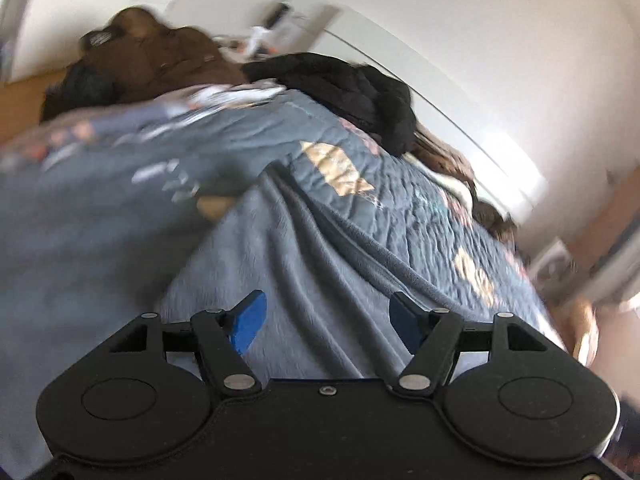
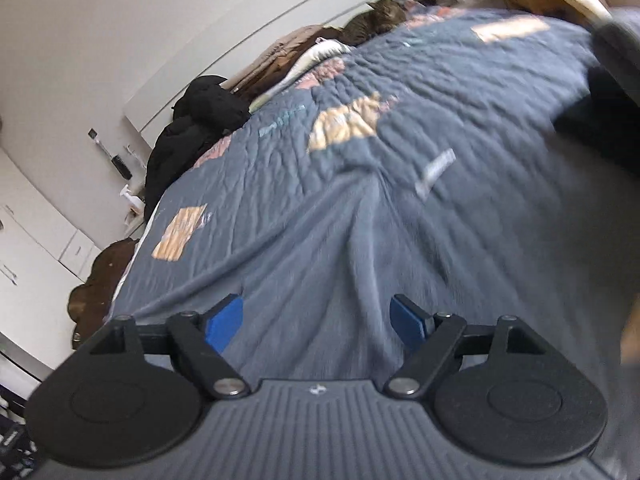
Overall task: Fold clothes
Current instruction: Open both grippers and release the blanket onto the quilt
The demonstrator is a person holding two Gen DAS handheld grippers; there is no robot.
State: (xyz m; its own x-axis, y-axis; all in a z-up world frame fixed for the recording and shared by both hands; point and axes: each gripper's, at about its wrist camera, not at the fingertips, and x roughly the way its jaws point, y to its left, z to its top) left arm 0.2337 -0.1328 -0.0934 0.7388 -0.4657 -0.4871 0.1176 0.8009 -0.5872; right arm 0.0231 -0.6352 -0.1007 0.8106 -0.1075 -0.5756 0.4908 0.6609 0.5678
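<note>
A grey-blue fleece garment (image 1: pixel 300 264) lies creased on a quilted dark-blue bedspread (image 1: pixel 400 188). In the left wrist view my left gripper (image 1: pixel 326 320) is open, its blue pads (image 1: pixel 250 320) wide apart just above the fleece, which runs between them ungripped. In the right wrist view the same garment (image 2: pixel 320 264) spreads toward the bedspread (image 2: pixel 440 100). My right gripper (image 2: pixel 316 322) is open too, and its pads (image 2: pixel 224 322) straddle a fold of the cloth. Both views are motion-blurred.
A black jacket (image 1: pixel 352 92) (image 2: pixel 192 132) and brown clothes (image 1: pixel 160 52) (image 2: pixel 280 56) are heaped at the bed's far side by the white wall. A tabby cat (image 2: pixel 376 20) lies near them. White cabinets (image 2: pixel 32 248) and a brown rug (image 2: pixel 100 280) sit left of the bed.
</note>
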